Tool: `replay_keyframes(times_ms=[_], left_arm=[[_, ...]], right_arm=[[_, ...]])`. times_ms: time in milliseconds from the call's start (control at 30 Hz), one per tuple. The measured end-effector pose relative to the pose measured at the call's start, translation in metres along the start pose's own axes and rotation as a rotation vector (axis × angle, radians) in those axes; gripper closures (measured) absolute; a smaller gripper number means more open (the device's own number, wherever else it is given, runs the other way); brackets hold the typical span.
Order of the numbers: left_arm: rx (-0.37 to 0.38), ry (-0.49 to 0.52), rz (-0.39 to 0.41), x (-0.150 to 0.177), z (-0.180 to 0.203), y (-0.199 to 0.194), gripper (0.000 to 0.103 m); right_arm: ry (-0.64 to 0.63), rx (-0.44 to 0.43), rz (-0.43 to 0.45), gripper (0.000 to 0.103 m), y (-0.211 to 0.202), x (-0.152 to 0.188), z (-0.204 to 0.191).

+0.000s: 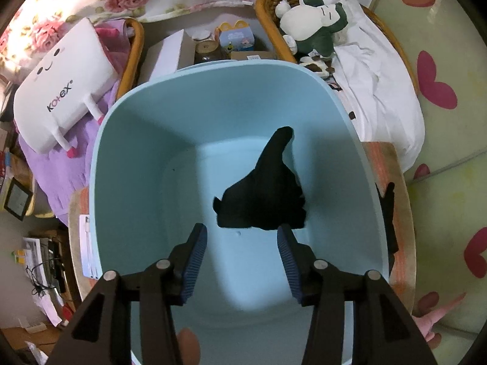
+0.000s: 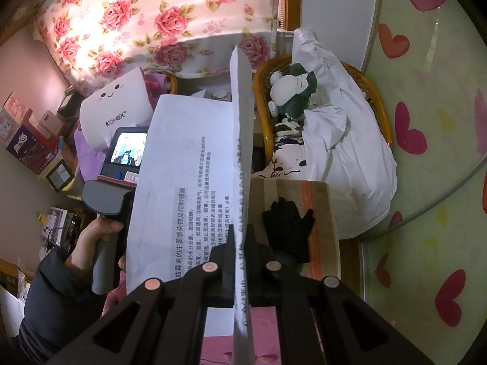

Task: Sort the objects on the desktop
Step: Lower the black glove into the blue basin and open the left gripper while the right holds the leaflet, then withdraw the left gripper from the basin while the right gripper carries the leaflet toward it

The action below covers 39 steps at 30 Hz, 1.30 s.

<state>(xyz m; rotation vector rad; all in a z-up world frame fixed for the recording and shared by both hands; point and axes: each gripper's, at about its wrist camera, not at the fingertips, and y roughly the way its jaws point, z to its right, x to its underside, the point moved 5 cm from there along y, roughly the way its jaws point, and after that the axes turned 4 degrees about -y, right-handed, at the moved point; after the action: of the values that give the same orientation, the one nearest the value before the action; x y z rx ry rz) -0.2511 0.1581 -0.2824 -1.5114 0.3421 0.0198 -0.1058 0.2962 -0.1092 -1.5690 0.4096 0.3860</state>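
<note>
My left gripper (image 1: 242, 245) has its blue pads (image 1: 194, 255) wide apart with nothing between them, and it hangs over the light blue tub (image 1: 127, 164), looking down into it. At about 1 o'clock from these fingers, on the bottom of the tub, lies one black glove (image 1: 264, 194), loose and a little crumpled. My right gripper (image 2: 240, 237) has its fingers pressed together on a folded sheet of printed paper (image 2: 182, 182); the fold stands up at 12 o'clock from the fingertips and the printed side opens toward 10 o'clock. At about 2 o'clock from the right fingers, a second black glove (image 2: 287, 222) lies flat on the striped cloth surface (image 2: 316, 194), apart from the paper. At 9 o'clock in the right view I see my left hand (image 2: 91, 243) around the handle of the other gripper. So, as I judge it, one glove is already in the tub, while the other glove is outside of it and the paper is in the air, not put down anywhere. Where the paper should go, the pictures do not tell me. Farther out, at 12 o'clock, stand a wicker chair (image 1: 268, 9) with a plush toy (image 1: 313, 21) and a white pillow with a face (image 1: 61, 91); these seem not part of the sorting.
</note>
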Motion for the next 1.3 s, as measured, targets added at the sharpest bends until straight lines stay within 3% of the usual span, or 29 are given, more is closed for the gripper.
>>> replay_keyframes(times_ms=[667,1300], left_arm=[[-0.043,-0.035,0.124,0.034,-0.025,-0.103,0.052],[-0.118,-0.032,0.292,0.124,-0.041,-0.230,0.052]], right_arm=[[0.002,-0.003,0.025,0.101,-0.025,0.007,-0.004],[-0.052,-0.052,0.033,0.101,-0.040,0.014,-0.044]])
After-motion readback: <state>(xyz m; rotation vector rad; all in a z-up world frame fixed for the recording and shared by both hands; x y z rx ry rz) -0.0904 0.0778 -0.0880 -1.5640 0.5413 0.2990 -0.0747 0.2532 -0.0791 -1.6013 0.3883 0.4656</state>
